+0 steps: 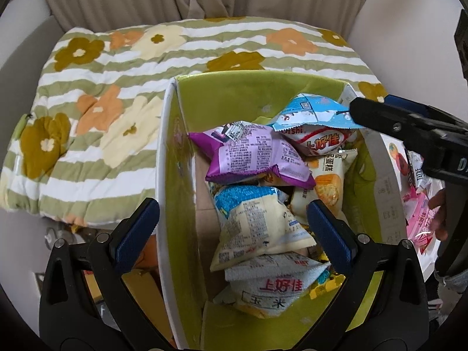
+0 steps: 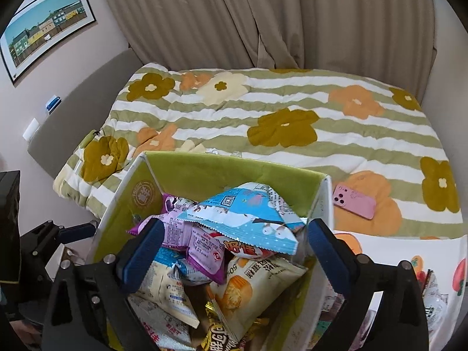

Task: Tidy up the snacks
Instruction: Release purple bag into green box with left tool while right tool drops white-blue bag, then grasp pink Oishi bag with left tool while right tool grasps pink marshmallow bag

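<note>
Landmark = the green-lined box, standing against a flowered quilt on the bed.

Left wrist view: left gripper has its jaws wide, nothing between the pads; left finger sits outside the box's white wall, right finger inside over the snacks. In the box: purple packet near the middle, cream packet just on the near side of it, a textured white packet w/ red characters nearest the camera, orange-biscuit packet toward the box's right wall. Light-blue packet lies on top at the far right corner, overlapping a red-and-white packet. Only this view shows pink packets outside the box's right wall, w/ a person's fingers by them, and the right gripper's finger reaching in from the right, tip just beside the blue packet; can't tell if touching.

Right wrist view: right gripper also spread wide, pads clear of everything; the light-blue packet lies loose between and beyond the fingers, resting on the pile. Only this view shows a pink phone on the quilt just right of the box, a framed picture on the wall well left of it, beige curtains behind, and a paw-print stamp on the box's left inner wall.
</note>
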Demonstrator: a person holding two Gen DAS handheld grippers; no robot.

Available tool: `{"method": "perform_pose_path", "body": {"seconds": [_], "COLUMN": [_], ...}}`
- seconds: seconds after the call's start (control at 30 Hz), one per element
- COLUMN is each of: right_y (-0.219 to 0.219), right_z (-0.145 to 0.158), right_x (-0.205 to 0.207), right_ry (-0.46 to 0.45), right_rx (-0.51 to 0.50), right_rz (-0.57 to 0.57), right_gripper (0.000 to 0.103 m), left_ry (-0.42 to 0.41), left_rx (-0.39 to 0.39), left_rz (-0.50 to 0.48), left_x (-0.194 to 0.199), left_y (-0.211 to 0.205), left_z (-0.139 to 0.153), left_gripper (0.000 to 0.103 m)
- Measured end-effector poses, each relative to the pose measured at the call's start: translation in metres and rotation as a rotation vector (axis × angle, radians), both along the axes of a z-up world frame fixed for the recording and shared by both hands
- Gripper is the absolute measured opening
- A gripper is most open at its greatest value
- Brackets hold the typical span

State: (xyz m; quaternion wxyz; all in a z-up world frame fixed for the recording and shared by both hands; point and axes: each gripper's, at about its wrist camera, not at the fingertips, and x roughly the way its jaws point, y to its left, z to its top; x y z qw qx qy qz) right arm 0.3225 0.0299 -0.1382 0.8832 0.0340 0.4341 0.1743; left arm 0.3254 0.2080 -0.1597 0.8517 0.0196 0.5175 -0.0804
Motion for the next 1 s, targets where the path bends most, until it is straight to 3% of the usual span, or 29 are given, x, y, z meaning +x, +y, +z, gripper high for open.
{"method": "perform_pose_path", "body": {"seconds": [0.27, 0.5, 0.73, 1.0], "right_y": [-0.027, -0.083, -0.169, -0.259], "right_z": [0.033, 0.059, 0.066, 0.048], "right_x": [-0.036, -0.089, -0.150, -0.202], "right_ry": [-0.065, -0.133, -0.196, -0.177], "right_rx": [0.039, 0.033, -0.019, -0.039], "right_rz": [0.022, 0.012, -0.068, -0.171], "right_gripper": [0.098, 0.098, 0.098, 0.098], "left_ry": [-0.083, -0.153, -0.173, -0.151], "left_rx": [0.022, 0.001, -0.046, -0.070], "left_rz": [0.049, 0.036, -0.035, -0.108], "left_x": [-0.038, -0.074, -0.102, -0.132], "left_y": [-0.026, -0.086, -0.171, -0.258], "left_z": [0.042, 0.073, 0.073, 0.055], "left_gripper": [0.100, 0.100, 0.100, 0.100]}}
